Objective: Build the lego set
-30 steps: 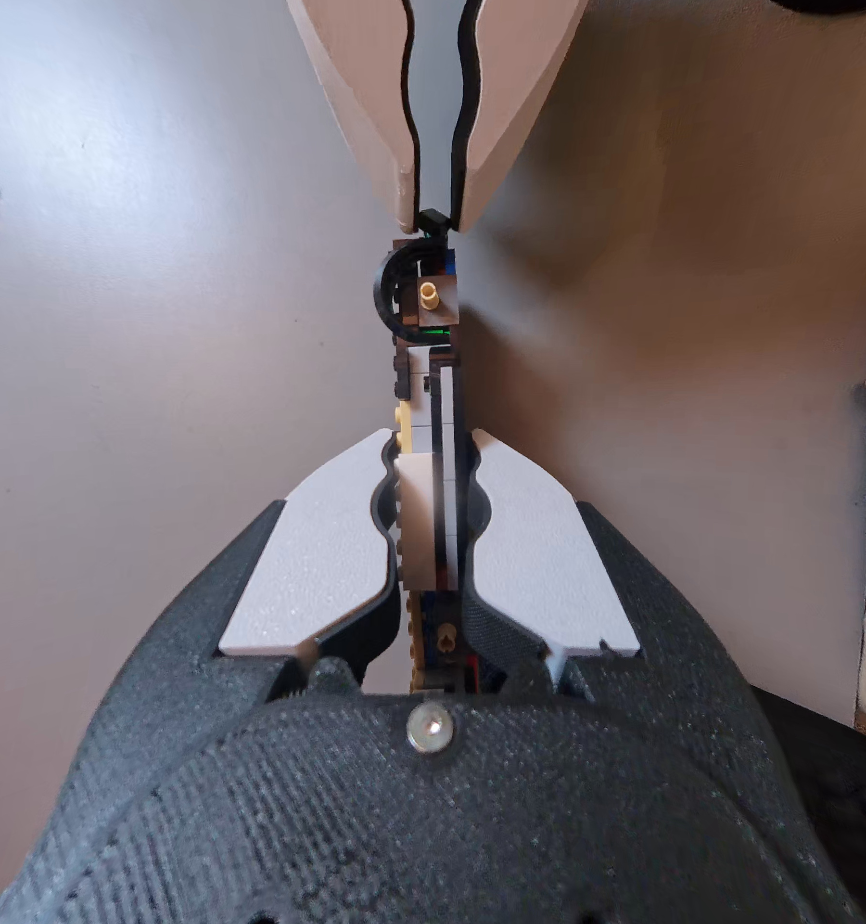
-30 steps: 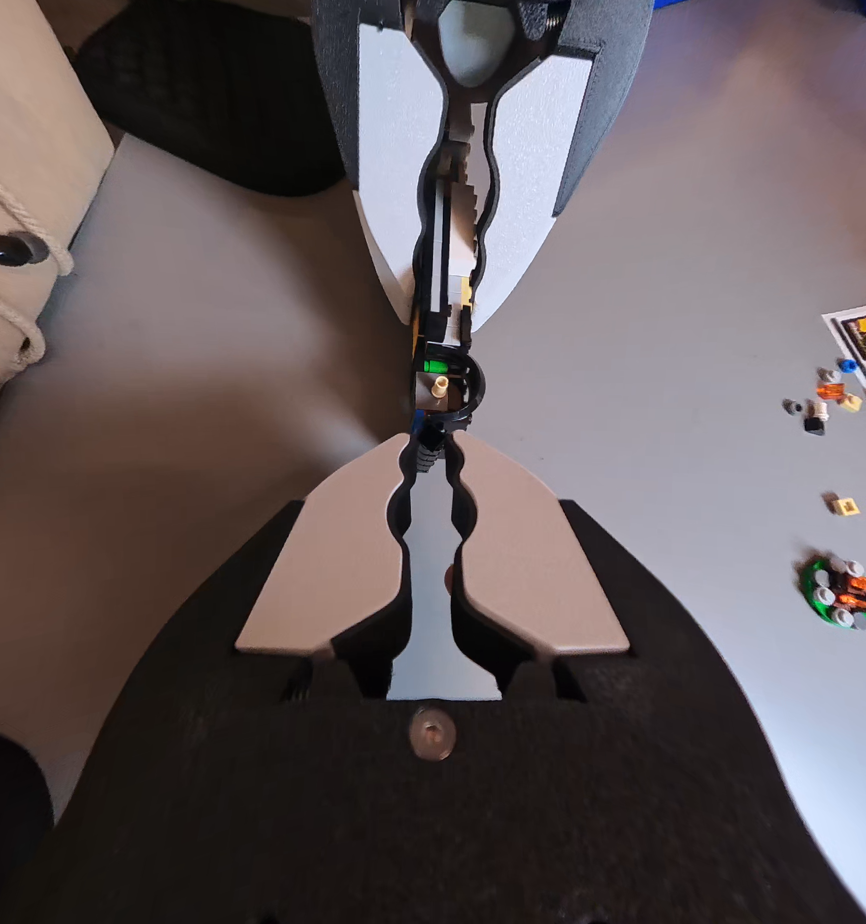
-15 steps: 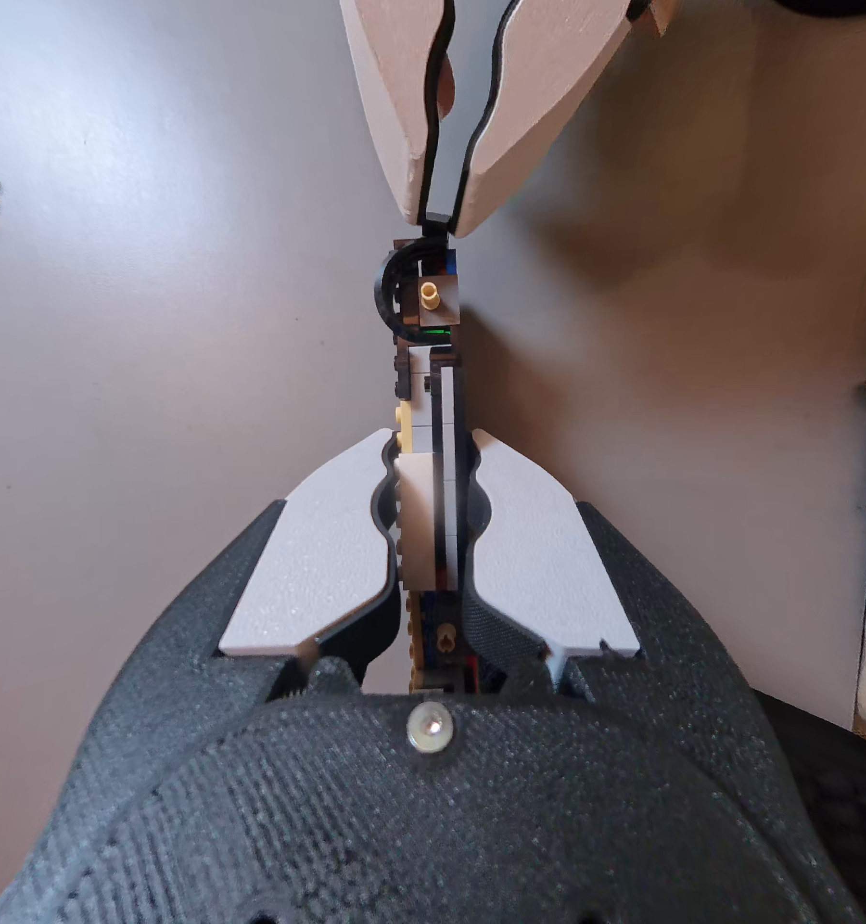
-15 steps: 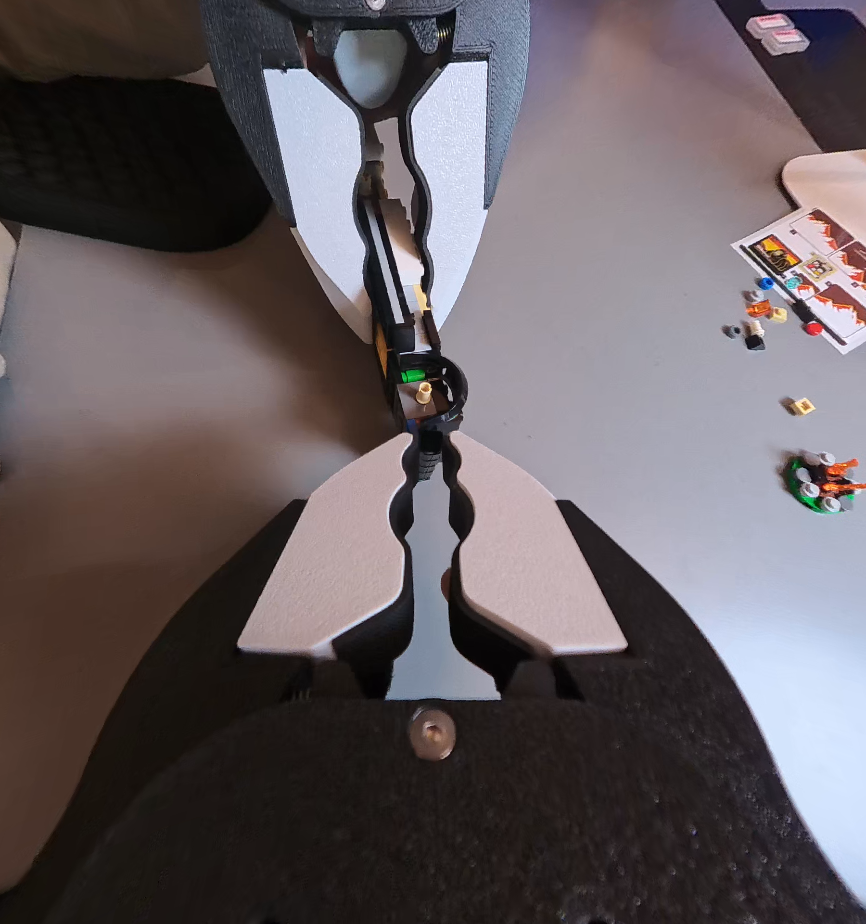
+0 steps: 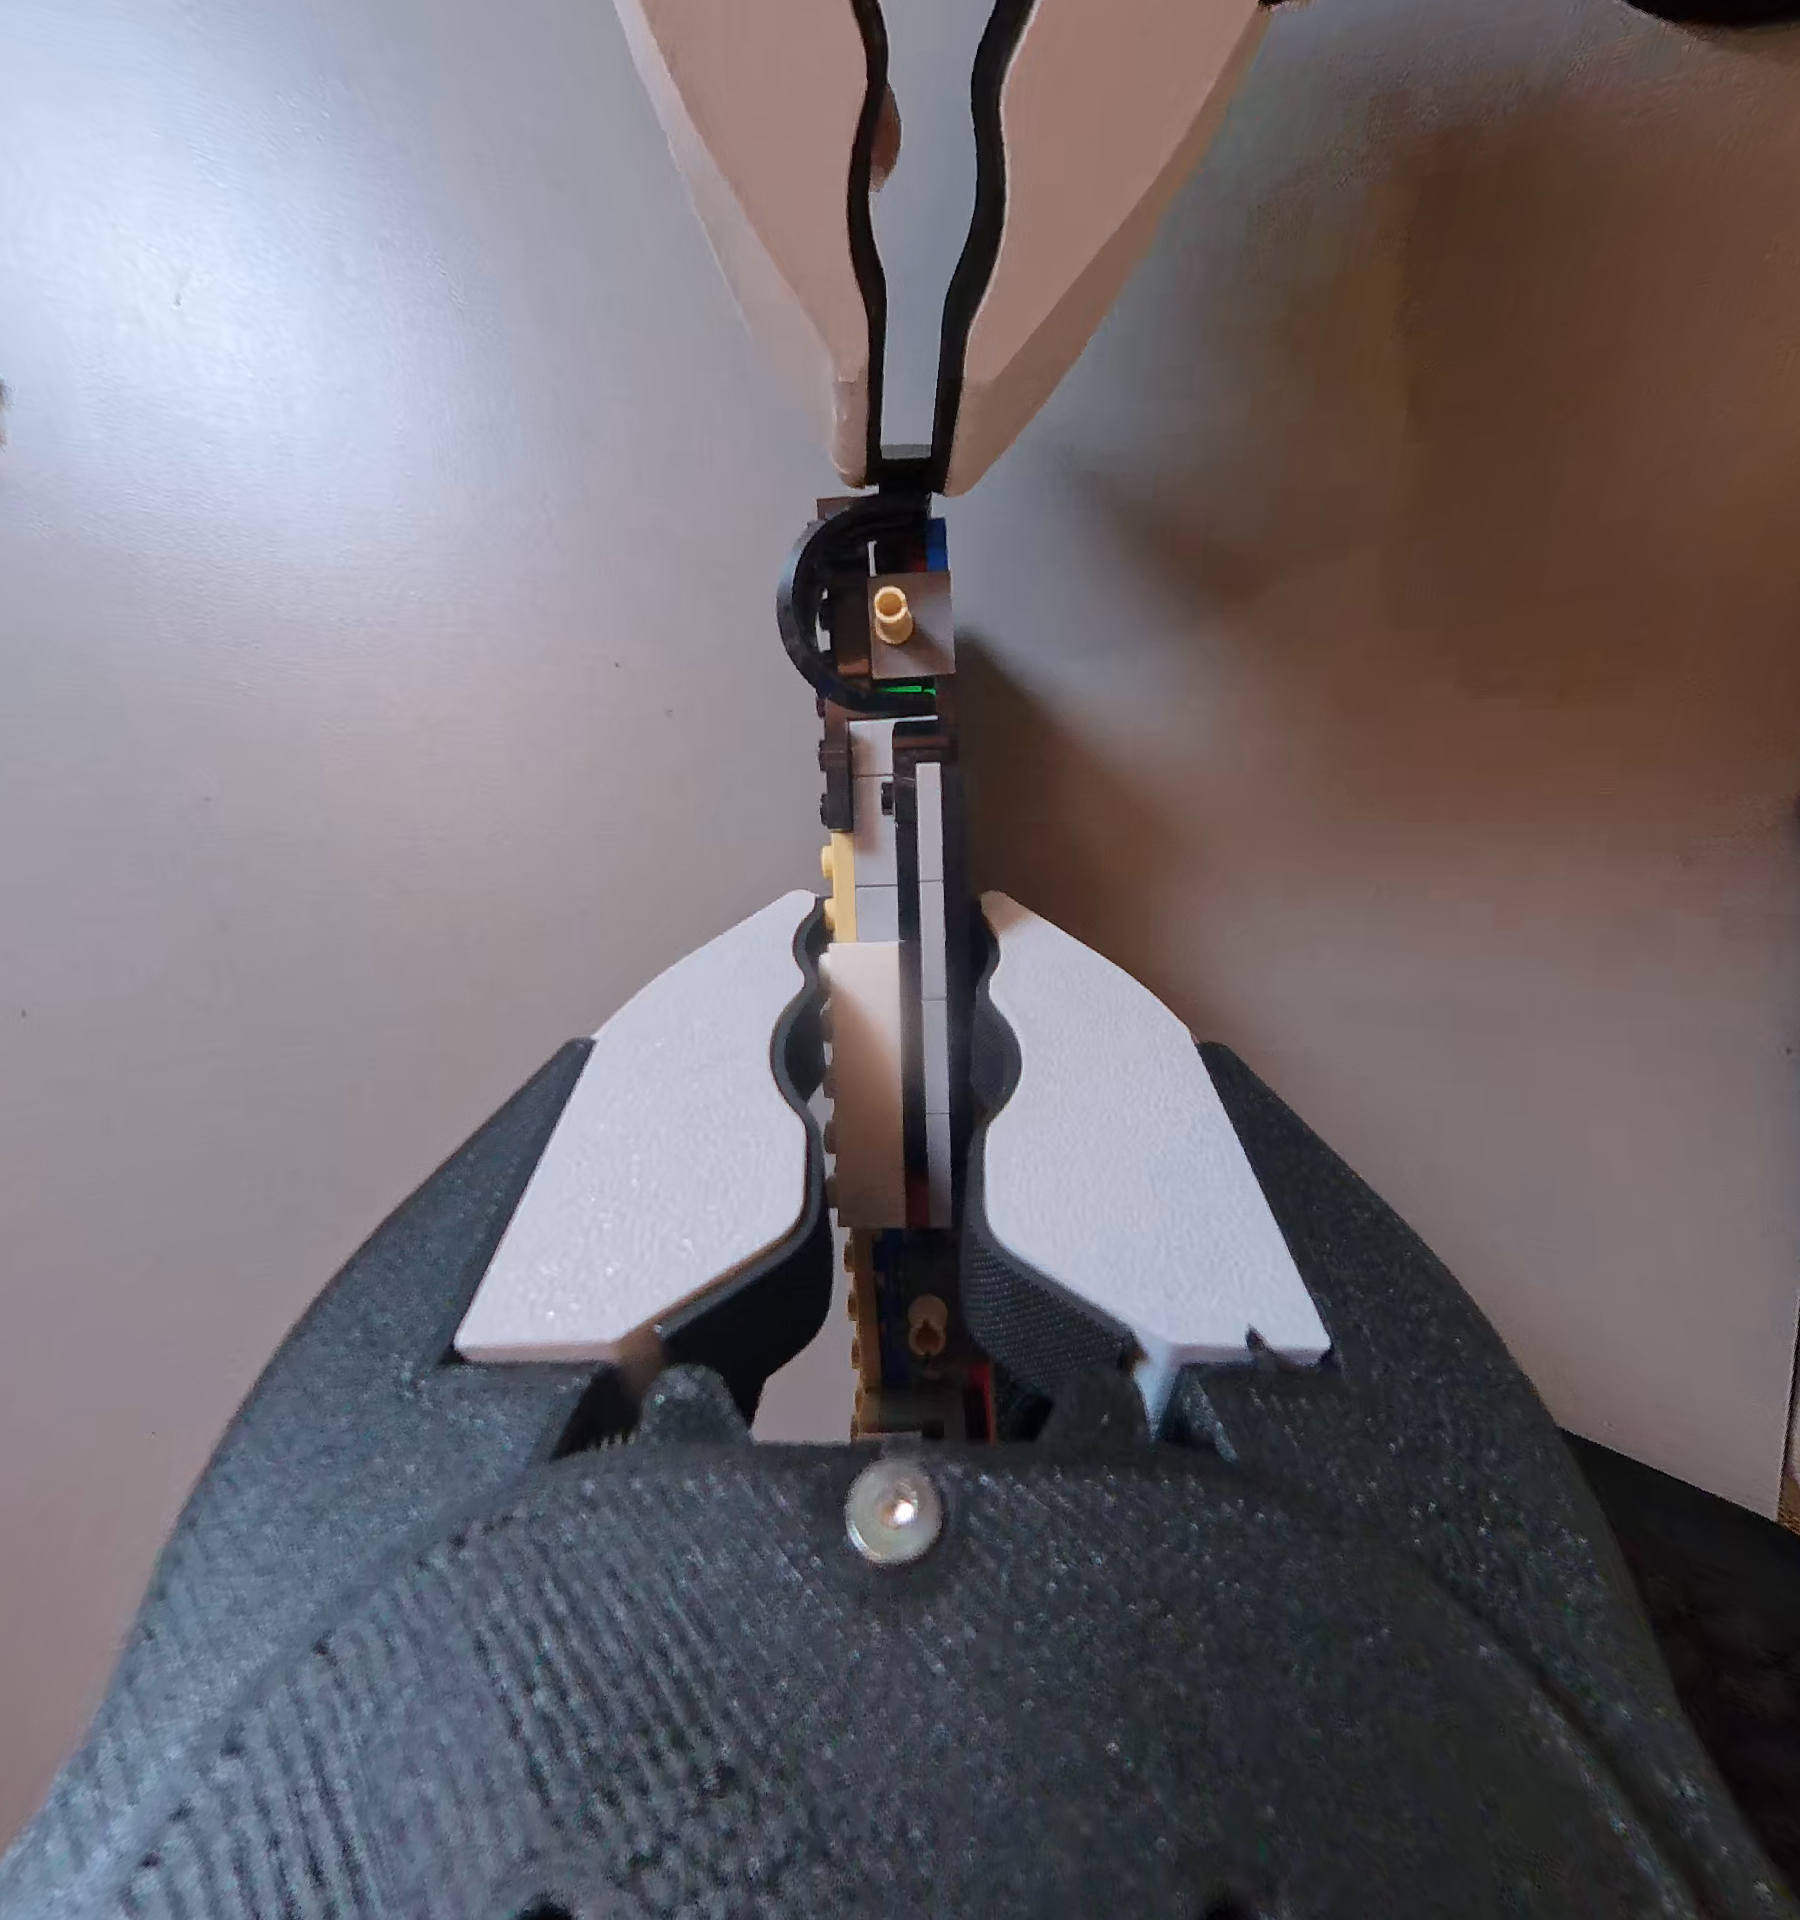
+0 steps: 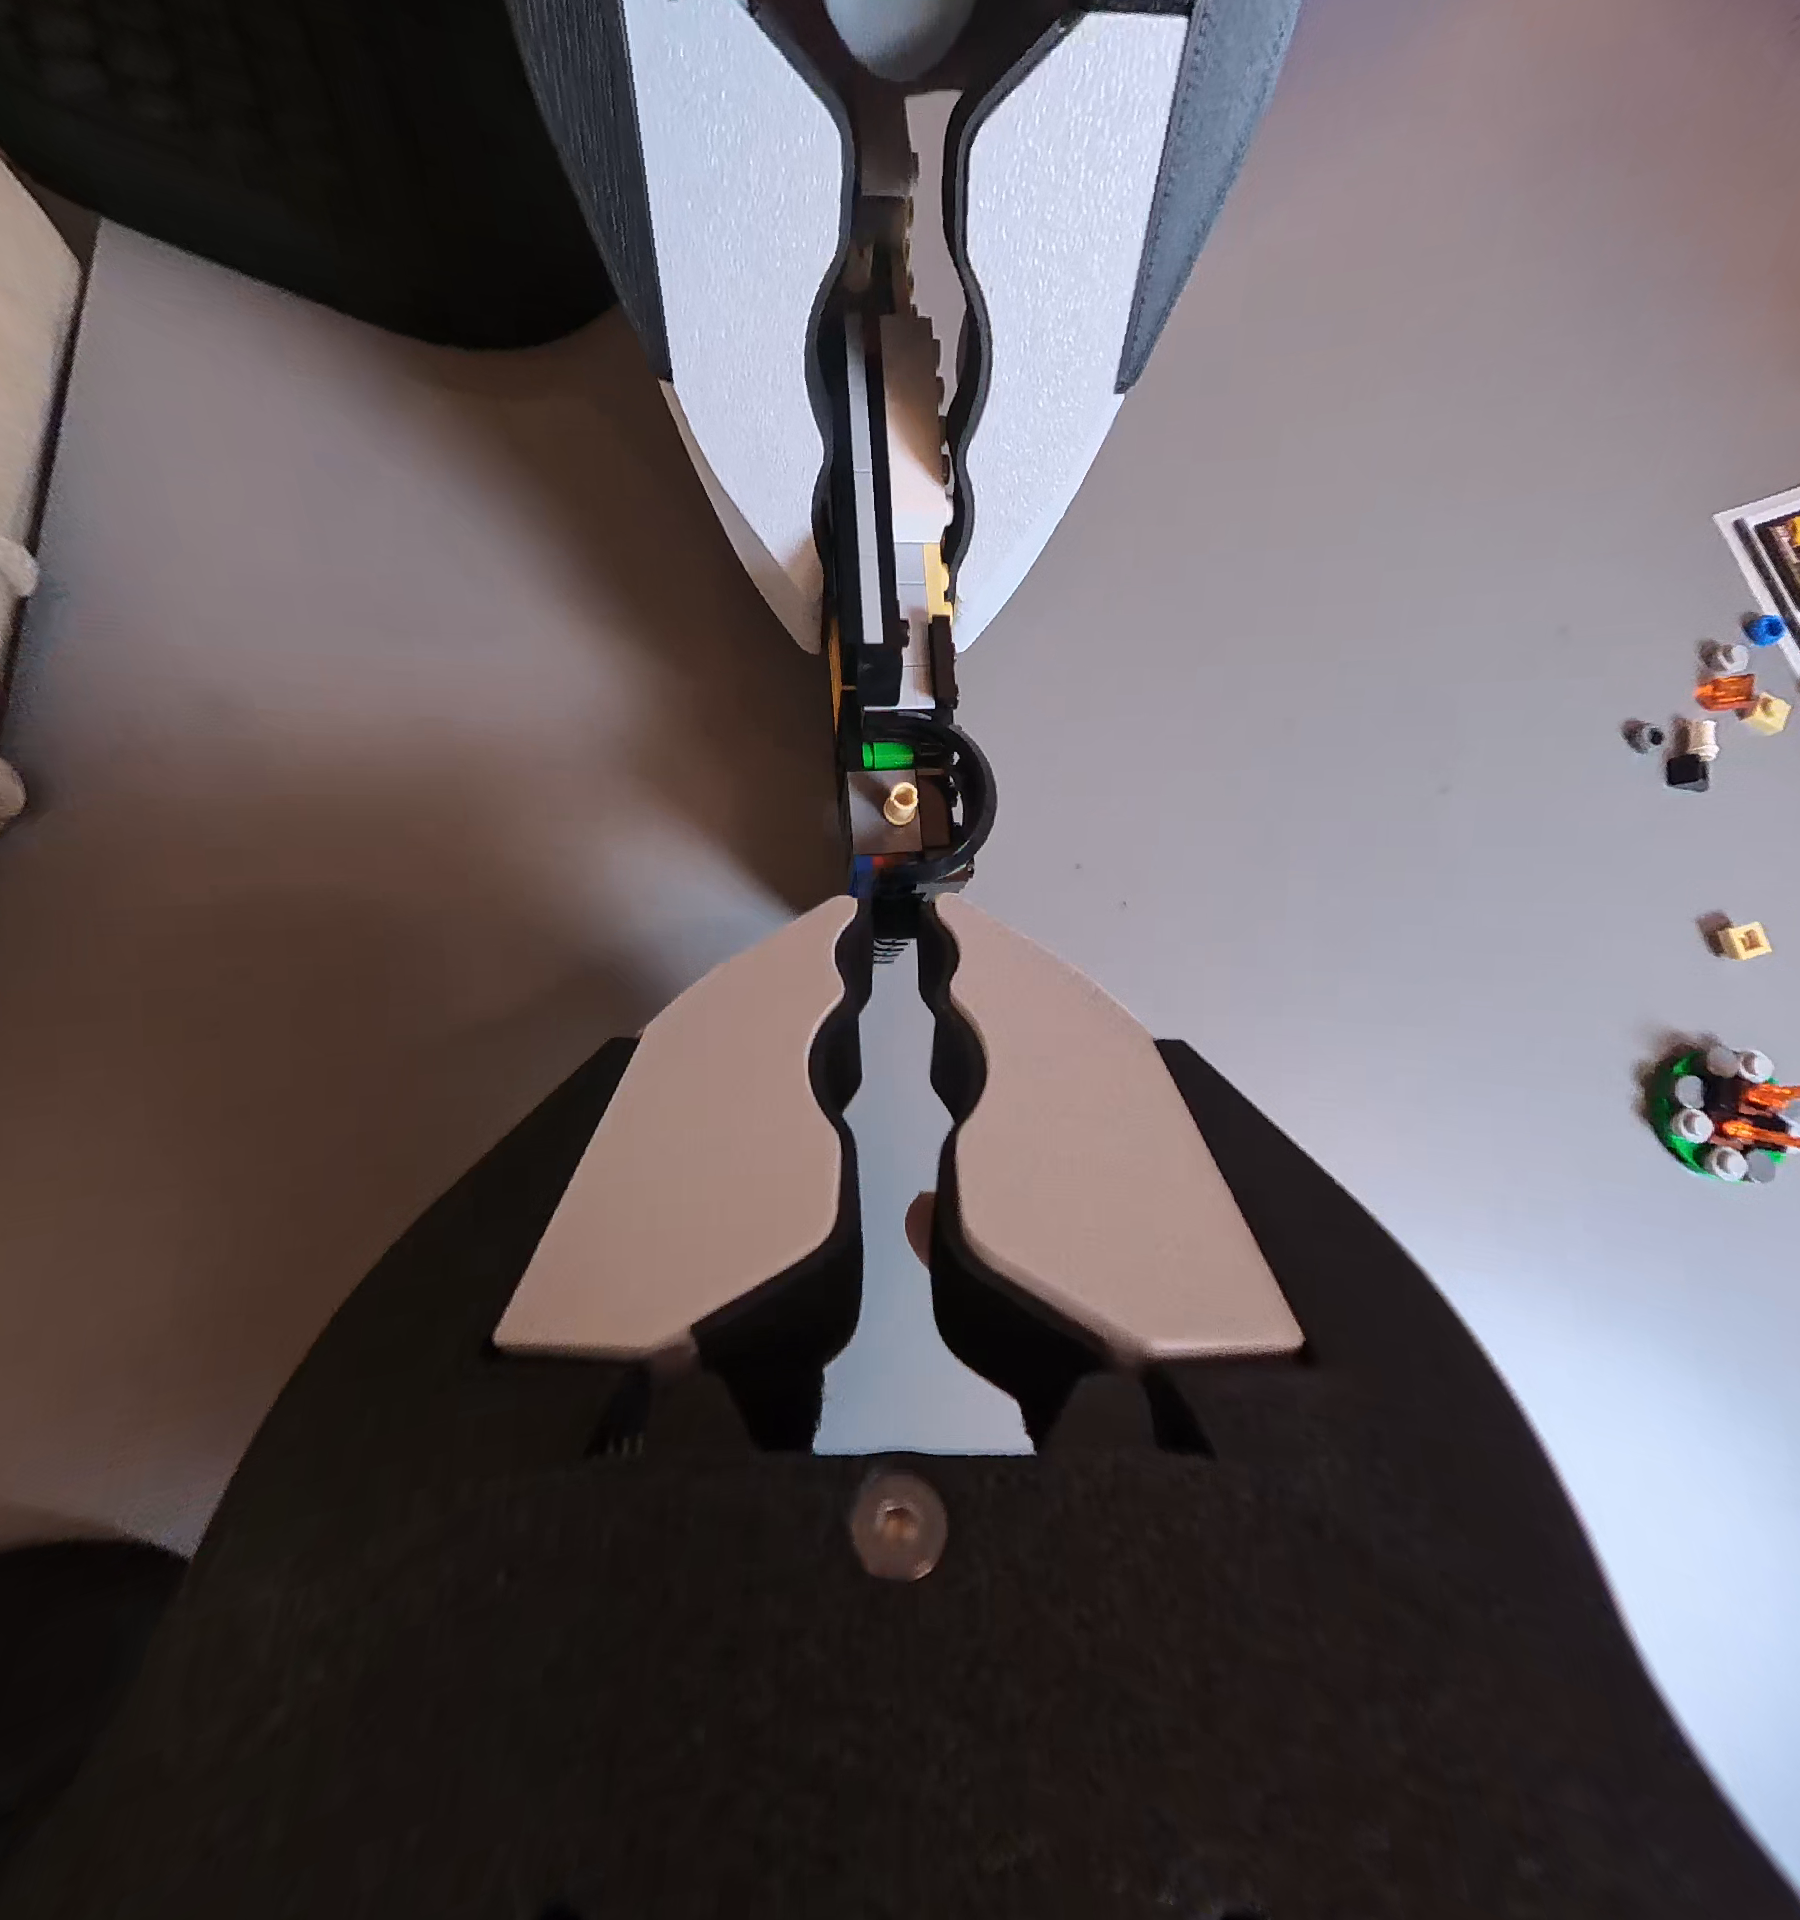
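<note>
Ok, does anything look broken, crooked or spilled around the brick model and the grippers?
Nothing stands out. The brick model sits straight, clamped by the left gripper, the right gripper pinching a small black piece at its far end. Loose bricks lie scattered on the table.

Both wrist cams are riding right behind their own fingers, looking down at the grey table (image 5: 356, 727) from close up. They're facing each other head-on, so the 2 views are sharing the brick model (image 5: 901, 831) in the middle.
</note>
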Demonstrator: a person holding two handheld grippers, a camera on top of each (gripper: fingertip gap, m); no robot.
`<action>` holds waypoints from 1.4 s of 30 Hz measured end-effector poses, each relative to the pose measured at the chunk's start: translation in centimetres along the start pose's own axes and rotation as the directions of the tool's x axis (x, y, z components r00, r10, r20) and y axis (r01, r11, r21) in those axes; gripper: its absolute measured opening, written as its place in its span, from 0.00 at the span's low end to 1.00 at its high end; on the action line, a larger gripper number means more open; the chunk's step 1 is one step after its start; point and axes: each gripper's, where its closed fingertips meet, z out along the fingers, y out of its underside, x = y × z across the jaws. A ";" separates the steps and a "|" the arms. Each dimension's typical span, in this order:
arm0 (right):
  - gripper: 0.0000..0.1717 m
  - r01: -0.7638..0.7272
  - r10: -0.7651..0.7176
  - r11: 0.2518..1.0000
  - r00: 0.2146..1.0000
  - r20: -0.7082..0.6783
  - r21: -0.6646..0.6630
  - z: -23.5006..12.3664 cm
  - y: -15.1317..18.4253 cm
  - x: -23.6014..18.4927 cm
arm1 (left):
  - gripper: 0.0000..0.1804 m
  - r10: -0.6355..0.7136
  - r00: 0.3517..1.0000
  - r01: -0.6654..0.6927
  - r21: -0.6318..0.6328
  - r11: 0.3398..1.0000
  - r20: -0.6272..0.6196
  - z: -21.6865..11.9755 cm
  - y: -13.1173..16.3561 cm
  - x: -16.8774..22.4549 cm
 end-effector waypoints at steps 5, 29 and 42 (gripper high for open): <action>0.05 0.016 -0.016 0.998 1.000 0.009 -0.069 0.1 0.1 0.0 | 0.13 -0.003 1.000 0.003 0.000 1.000 -0.004 0.0 0.0 0.0; 0.05 0.015 -0.014 0.996 1.000 0.013 -0.089 -0.2 -0.1 0.0 | 0.13 -0.001 1.000 0.001 0.001 1.000 -0.008 0.0 0.0 0.1; 0.05 0.032 -0.028 0.991 0.999 0.029 -0.128 -0.2 0.0 0.0 | 0.13 -0.002 1.000 0.002 0.002 1.000 -0.010 0.0 0.0 0.1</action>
